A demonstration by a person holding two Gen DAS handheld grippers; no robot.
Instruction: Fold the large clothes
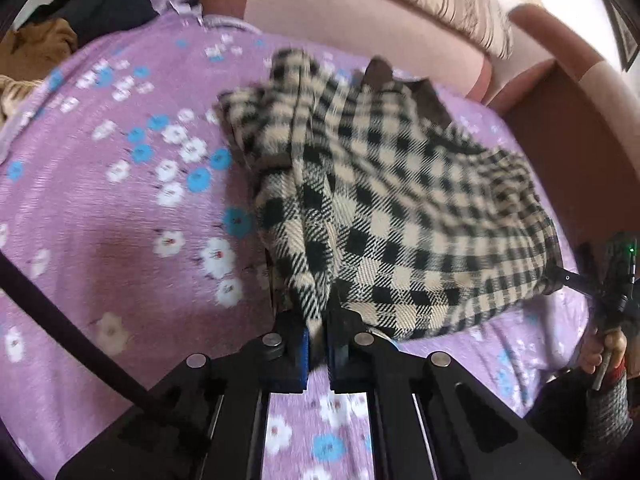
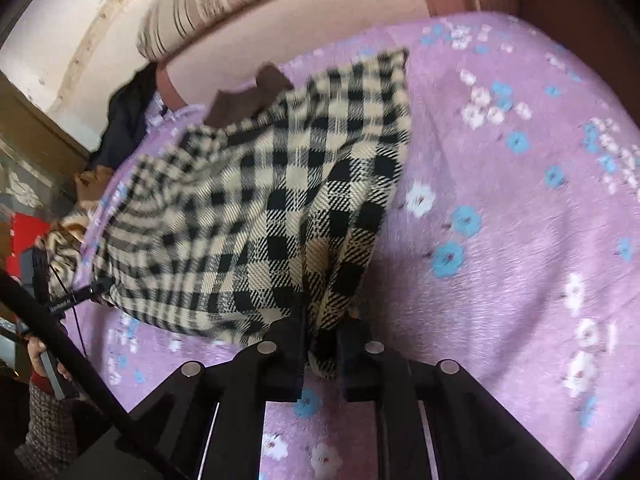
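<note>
The left tool (image 1: 318,336) is pressed together on a bunched edge of the checked garment (image 1: 380,200), a fold of cloth being pinched between its blue pads. The right tool (image 2: 322,344) is likewise clamped on a gathered edge of the same garment (image 2: 280,200); in the left wrist view it is seen at the far right (image 1: 560,280), holding the opposite corner. Between the two grips the near edge is stretched and appears lifted off the bed (image 1: 100,200), while the rest of the garment is left lying on the purple flowered bedspread, near the pink headboard (image 1: 360,12). A dark brown lining or collar (image 1: 384,74) is exposed at the far end.

The cloth is judged to be a thick, soft woven fabric, fairly heavy for clothing, limp and not fragile. Sagging between the grips is to be expected, and several layers may be slid apart under their own weight. Hold is best taken at corners or hems, with all layers gathered deep between the pads, so that the edge can be kept taut and carried over evenly.
</note>
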